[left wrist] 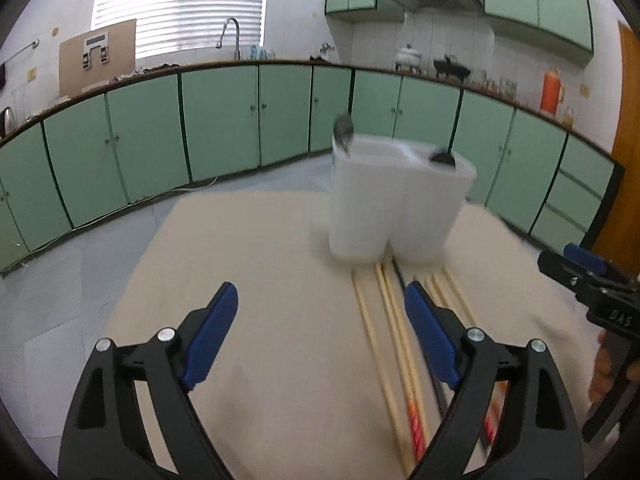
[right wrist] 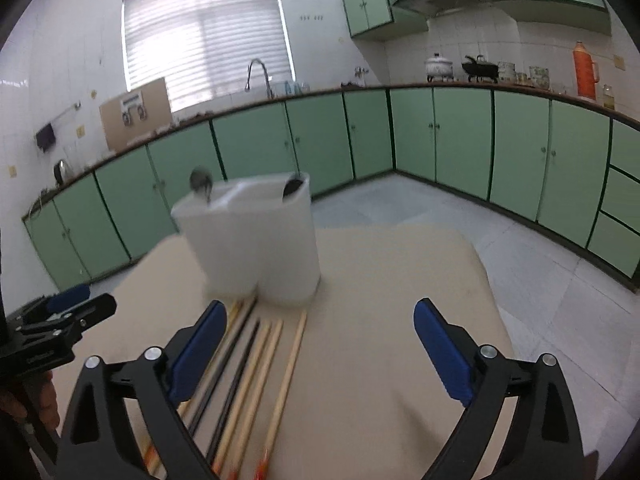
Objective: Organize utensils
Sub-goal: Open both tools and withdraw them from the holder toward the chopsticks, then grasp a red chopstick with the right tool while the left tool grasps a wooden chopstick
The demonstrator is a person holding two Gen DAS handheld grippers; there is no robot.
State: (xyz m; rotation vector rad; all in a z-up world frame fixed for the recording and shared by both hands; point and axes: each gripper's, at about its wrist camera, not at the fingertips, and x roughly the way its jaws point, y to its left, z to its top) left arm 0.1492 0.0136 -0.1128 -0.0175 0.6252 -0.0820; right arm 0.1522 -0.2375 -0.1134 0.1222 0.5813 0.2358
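Chopsticks: laid loose on table before white holder. Judged light, stiff, thin, roll-prone; best pinched mid-shaft. Left gripper and right gripper: jaws spread, nothing held.

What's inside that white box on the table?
Two spoon-like utensils poke out of the white holder: one at its left end, a dark one at its right. Its solid walls hide their handles and anything deeper inside.

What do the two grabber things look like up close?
Both the left gripper and the right gripper have black plastic frames with triangle cut-outs, round silver bolts, and ridged blue pads on their fingers. One shows small embossed letters, too blurry to read.
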